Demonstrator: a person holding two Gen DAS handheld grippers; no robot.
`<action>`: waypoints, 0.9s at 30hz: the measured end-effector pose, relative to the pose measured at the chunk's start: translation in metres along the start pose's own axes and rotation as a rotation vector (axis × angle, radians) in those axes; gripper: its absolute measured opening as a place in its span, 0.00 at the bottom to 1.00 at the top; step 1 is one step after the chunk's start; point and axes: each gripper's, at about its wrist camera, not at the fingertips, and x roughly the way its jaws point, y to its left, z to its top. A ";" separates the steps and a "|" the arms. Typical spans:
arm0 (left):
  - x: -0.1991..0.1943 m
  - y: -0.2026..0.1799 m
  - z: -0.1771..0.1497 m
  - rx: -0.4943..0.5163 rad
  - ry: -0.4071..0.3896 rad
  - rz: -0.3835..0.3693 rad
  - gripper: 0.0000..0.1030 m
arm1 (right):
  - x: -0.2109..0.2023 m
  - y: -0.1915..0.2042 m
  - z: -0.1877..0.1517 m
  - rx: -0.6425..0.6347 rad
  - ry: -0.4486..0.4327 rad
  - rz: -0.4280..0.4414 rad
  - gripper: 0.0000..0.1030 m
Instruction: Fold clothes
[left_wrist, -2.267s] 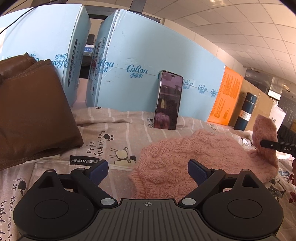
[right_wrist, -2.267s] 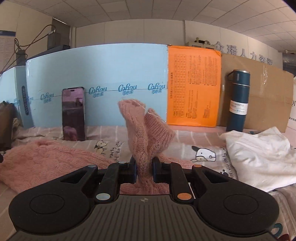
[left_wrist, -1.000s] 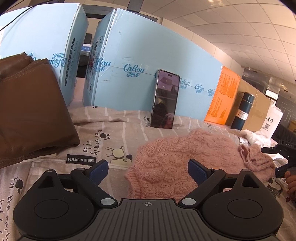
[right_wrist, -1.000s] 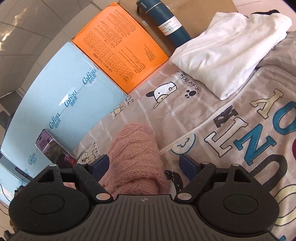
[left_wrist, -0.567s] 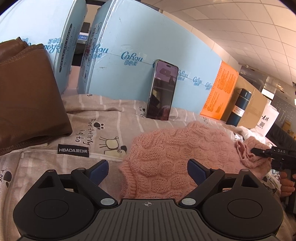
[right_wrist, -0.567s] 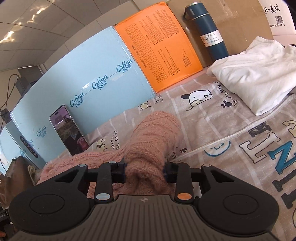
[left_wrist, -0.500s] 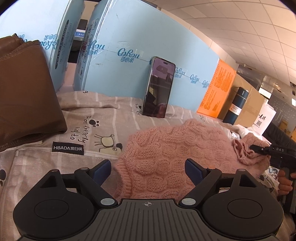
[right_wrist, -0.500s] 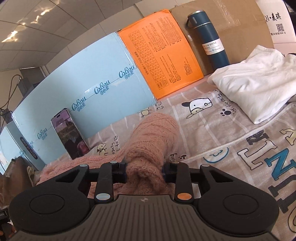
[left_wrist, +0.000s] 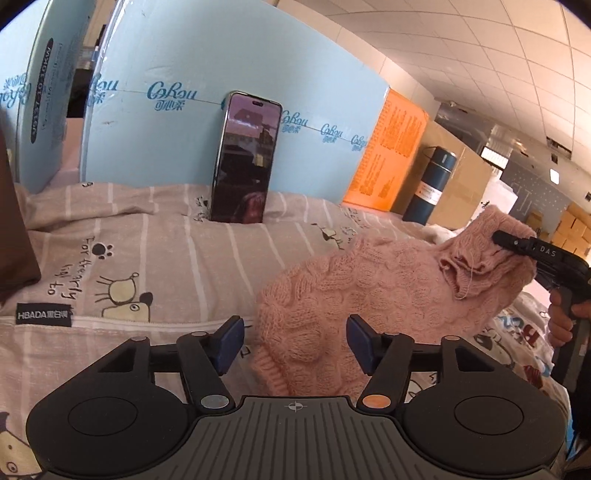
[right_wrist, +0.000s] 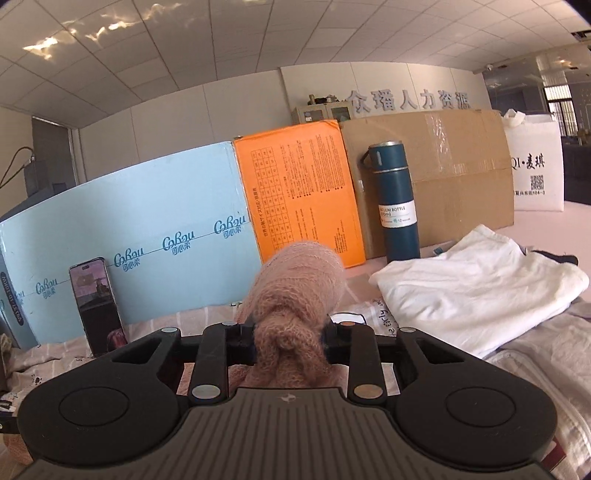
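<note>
Left wrist view takes in the whole pink sweater: a cable-knit heap on the bedsheet, its long axis running from the near hem between the left gripper fingers out to the far right, where one end is lifted off the sheet. That gripper is spread wide, with the hem lying between its blue pads and not pinched. Only here does the right gripper show from outside, with the person's hand below it.

Right wrist view shows the grip itself: the right gripper is clamped on a bunched roll of the sweater, which stands up past the fingers. It alone shows the folded white garment on the right.

Both views show a phone propped against a blue box, with an orange box, a blue bottle and a cardboard box lined along the far side under a tiled ceiling.
</note>
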 end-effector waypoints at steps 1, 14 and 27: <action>0.000 0.002 0.000 0.000 0.000 0.017 0.66 | -0.002 0.010 0.002 -0.051 -0.020 0.016 0.26; 0.004 0.017 -0.002 -0.083 0.020 -0.022 0.67 | -0.009 0.147 -0.037 -0.497 -0.045 0.531 0.25; -0.033 0.029 0.015 -0.287 -0.174 -0.224 0.87 | 0.026 0.144 -0.060 -0.242 0.300 0.904 0.59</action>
